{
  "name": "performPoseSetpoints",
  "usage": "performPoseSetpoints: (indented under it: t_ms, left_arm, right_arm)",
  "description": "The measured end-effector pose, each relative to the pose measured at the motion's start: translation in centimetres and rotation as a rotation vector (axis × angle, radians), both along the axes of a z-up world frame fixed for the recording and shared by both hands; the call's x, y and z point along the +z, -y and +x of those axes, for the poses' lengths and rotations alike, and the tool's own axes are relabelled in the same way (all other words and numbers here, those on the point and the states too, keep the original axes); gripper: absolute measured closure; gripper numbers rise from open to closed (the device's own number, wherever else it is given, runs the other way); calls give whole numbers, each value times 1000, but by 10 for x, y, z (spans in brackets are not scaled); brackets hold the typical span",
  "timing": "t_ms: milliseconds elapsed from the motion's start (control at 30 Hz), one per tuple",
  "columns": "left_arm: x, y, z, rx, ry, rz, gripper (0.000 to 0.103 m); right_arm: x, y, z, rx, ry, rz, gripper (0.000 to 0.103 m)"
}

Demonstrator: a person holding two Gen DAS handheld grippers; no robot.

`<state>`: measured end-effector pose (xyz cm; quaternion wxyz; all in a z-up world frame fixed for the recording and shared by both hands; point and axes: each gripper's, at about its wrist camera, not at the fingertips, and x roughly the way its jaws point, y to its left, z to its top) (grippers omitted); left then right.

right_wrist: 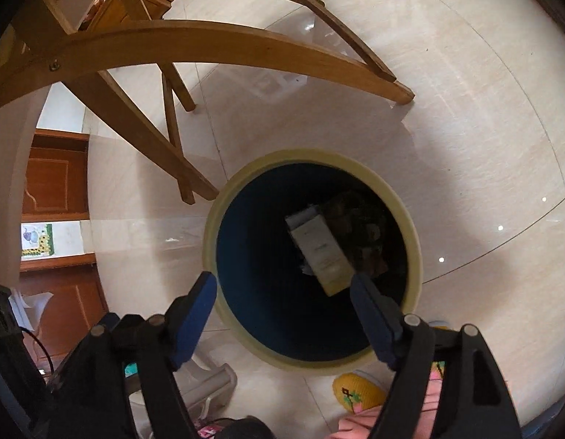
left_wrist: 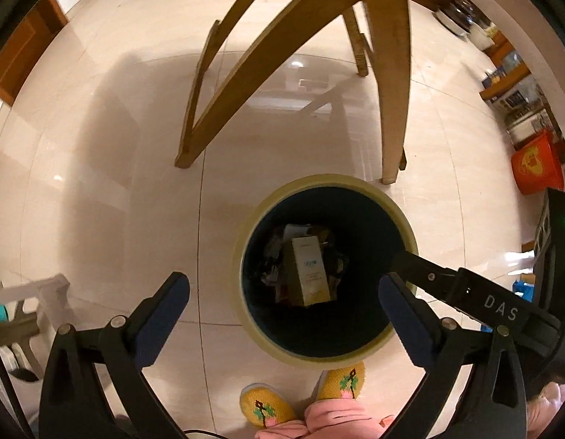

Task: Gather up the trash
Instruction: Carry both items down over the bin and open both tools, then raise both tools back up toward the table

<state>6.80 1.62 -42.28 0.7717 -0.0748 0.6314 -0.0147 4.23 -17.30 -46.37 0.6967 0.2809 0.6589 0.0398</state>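
Both tools hang over the waste bin (left_wrist: 328,269), pointing steeply down into it. The left tool (left_wrist: 282,291) is spread as wide as it goes, with nothing between its blue pads (left_wrist: 163,314). The right tool (right_wrist: 284,292) stands wide as well, and it too holds nothing. The trash is already down inside the bin: a pale carton (left_wrist: 310,270) lies on top of a dark heap of scraps at the bottom, seen in the right wrist view just beyond the right tool's far pad, not touched by it.

As I judge it, the step in hand is the drop into the bin, and it looks finished, so doing it well now means a clean exit. Lift both tools straight up from the bin's mouth instead of swinging sideways; the right tool's finger reaches across the cream rim (right_wrist: 416,252), and a sideways pull could knock the bin over. The wooden chair legs (left_wrist: 392,91) stand just behind the bin, so back away toward the person's yellow slippers (left_wrist: 266,408) in front of it, not forward. Keep the jaws wide until both are clear of the rim, so nothing snags. I can't tell whether more trash lies about; the floor (left_wrist: 99,183) round the bin shows none.
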Motion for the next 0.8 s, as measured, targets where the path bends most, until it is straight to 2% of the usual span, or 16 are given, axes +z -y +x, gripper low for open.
performPoseSetpoints:
  t_ms: [200,400,600,700,800]
  left_arm:
    - [11,-7,-13,31,-8,-8,1]
    - [40,-12,-27,72,-10,-37,1]
    - [89,-22,-50,116,-29,-74,1]
    - [124,-28,-62,115,-34,-77,1]
    - [166,-30,-73,93,-14,-74,1]
  right_arm:
    - [10,1,-4,29,23,-32,27]
    - [35,10,-15,15,64,-43,27]
    - [91,13,-36,24,115,-52,27]
    - [123,12,-45,42,120,-59,27]
    - [170,12,-56,47,126,-47,27]
